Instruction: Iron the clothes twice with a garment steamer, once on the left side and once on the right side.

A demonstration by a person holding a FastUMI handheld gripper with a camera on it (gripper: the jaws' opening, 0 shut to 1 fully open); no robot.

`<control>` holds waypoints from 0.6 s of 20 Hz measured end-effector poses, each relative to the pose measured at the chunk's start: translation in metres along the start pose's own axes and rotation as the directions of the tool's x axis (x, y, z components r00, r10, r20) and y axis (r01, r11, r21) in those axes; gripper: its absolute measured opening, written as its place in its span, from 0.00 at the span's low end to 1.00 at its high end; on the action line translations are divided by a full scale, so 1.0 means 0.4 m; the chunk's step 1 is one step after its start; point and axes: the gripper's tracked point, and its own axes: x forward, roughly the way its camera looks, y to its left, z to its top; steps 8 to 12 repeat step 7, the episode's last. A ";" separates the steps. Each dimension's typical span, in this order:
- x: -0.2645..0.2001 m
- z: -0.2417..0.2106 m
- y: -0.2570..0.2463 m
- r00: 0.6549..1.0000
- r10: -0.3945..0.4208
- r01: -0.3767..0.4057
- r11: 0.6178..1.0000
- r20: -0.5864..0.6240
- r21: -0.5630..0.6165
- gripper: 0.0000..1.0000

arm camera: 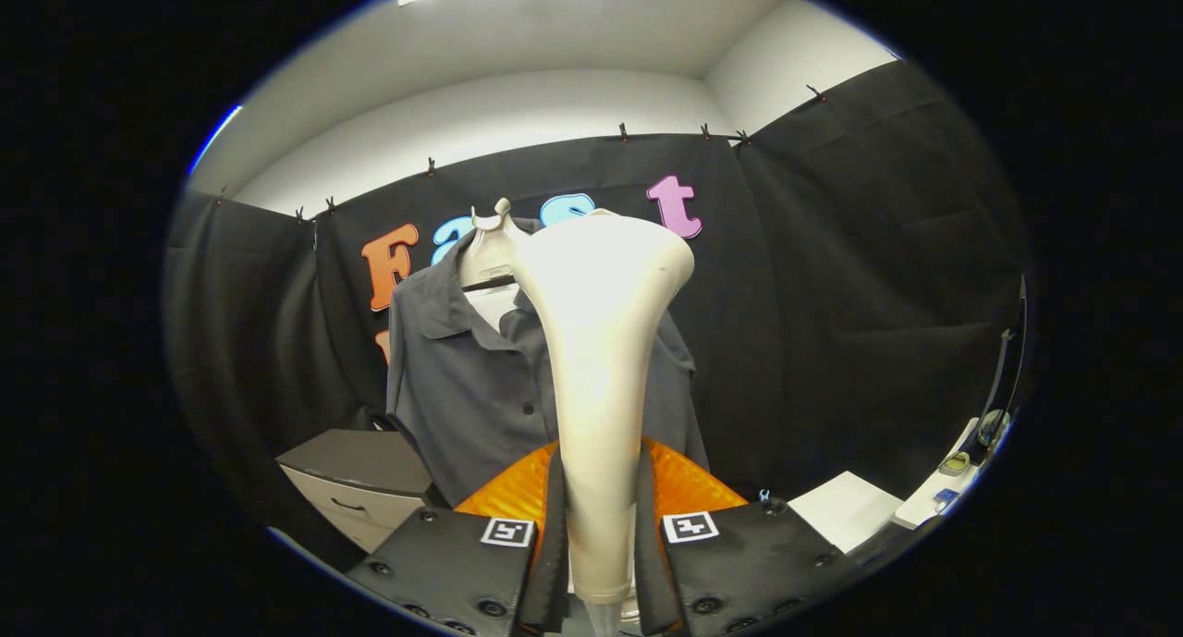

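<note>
A dark grey short-sleeved shirt [462, 378] hangs buttoned on a pale mannequin torso [488, 249] against the black cloth wall of the booth, its collar open at the neck and a row of dark buttons running down the front. Directly in front of it, a cream-coloured garment steamer [596, 360] stands upright, its broad head raised level with the shirt's collar and covering the garment's middle and one shoulder; whether the head touches the fabric cannot be told. The hand-held gripper [601, 535] is closed on the steamer's narrow handle, both black fingers [553, 526] pressed against its sides, with an orange ribbed part just behind them. To one side beyond the fingers sits a grey drawer cabinet [356, 480] beneath the shirt's hem. On the other side lies a white surface [846, 508] carrying a few small items too blurred to identify.
</note>
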 end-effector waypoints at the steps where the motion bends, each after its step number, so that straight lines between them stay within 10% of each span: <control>1: 0.001 -0.001 -0.001 1.000 0.001 -0.001 1.000 -0.001 0.000 0.37; 12: 0.014 -0.018 -0.004 1.000 0.000 0.000 1.000 -0.015 0.015 0.37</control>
